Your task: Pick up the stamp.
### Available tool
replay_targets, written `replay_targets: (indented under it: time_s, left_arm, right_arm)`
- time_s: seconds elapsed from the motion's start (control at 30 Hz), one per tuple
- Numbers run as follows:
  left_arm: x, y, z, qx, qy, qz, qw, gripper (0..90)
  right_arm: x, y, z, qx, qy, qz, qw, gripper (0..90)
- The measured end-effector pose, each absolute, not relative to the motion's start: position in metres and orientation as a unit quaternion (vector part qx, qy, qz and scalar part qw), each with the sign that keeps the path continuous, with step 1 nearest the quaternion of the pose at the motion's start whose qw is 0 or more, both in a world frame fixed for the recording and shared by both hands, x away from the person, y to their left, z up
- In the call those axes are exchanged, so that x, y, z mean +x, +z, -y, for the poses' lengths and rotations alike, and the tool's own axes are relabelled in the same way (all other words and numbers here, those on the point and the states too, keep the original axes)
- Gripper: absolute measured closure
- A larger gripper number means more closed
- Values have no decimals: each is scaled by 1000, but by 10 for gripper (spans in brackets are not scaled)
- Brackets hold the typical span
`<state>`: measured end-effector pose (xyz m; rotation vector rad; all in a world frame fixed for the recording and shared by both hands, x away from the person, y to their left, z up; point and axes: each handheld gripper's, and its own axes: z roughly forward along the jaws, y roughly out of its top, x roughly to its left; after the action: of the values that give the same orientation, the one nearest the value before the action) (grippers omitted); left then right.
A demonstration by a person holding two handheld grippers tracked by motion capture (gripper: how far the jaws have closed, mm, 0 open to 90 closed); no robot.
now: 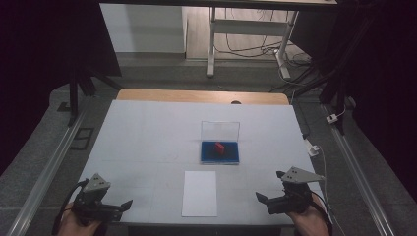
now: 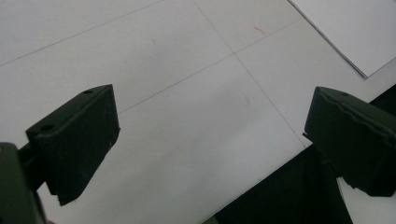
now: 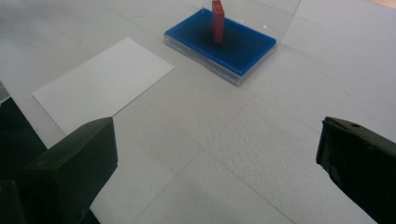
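Observation:
A small red block (image 1: 219, 147) stands upright on the blue base of a clear case (image 1: 220, 153) whose lid is raised, right of the table's middle. The right gripper view has the red block (image 3: 217, 21) and the blue base (image 3: 243, 49) well ahead of its jaws. My right gripper (image 1: 269, 186) rests near the front right corner, open and holding nothing (image 3: 217, 158). My left gripper (image 1: 123, 206) sits at the front left edge, also open and holding nothing (image 2: 210, 140), over bare table.
A white sheet of paper (image 1: 199, 193) lies flat at the front centre between the grippers; its corner (image 2: 350, 32) and its face (image 3: 102, 84) are in the gripper views. The white table top (image 1: 147, 132) has a wooden far edge. Metal rails flank it.

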<state>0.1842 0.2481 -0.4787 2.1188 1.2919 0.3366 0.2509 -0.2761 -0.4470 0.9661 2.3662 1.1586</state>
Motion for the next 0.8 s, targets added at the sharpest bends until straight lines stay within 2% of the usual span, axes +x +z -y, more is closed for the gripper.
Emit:
replay_targets:
  time_s: [0.8]
  left_arm:
    - [184,-479,-248,804,126,-490,312,32]
  right_arm:
    - [282,-448,244,332,422,-831,147,0]
